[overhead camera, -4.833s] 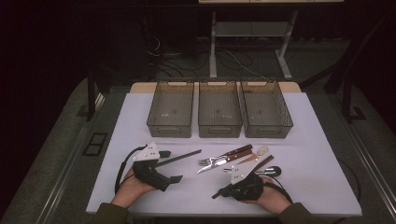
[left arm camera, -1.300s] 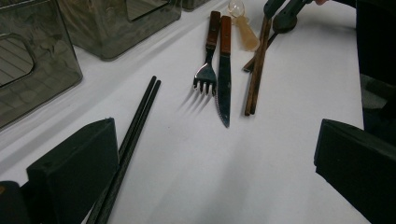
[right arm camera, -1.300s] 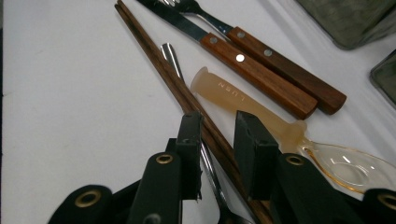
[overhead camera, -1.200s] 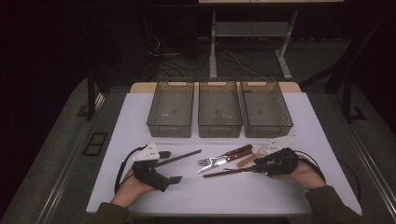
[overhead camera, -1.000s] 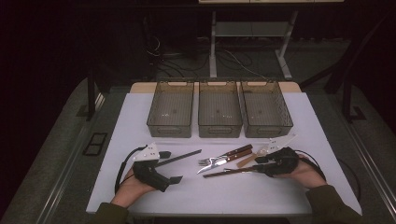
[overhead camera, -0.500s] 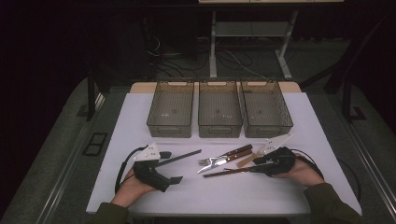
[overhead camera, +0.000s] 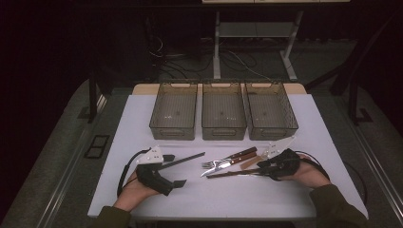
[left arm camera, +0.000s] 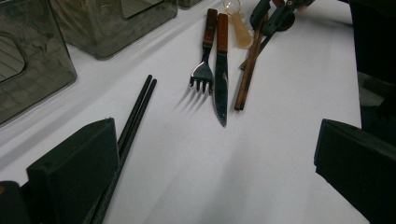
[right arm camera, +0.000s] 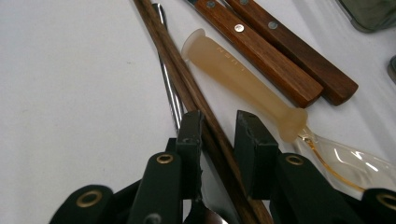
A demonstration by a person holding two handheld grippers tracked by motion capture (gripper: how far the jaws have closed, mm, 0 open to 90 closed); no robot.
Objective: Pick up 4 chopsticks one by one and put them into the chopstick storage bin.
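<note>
- A white, matte worktop (overhead camera: 142, 118) is seen in a dark room; three smoky, see-through bins (overhead camera: 223, 110) are lined up along its far edge.
- The left tongs (overhead camera: 178, 169) are rested on the worktop, spread wide and gripping nothing; black chopsticks (left arm camera: 135, 109) lie just beside one jaw.
- At centre, a wood-handled fork (left arm camera: 205, 51) and serrated knife (left arm camera: 221, 65) lie side by side.
- The right tongs (right arm camera: 218, 135) are narrowed around the brown wooden chopsticks (right arm camera: 187, 88); whether they are pinched cannot be told.
- Shown close in the right gripper view: a slim metal handle (right arm camera: 169, 88) against the chopsticks, and a translucent amber spoon (right arm camera: 243, 81).
</note>
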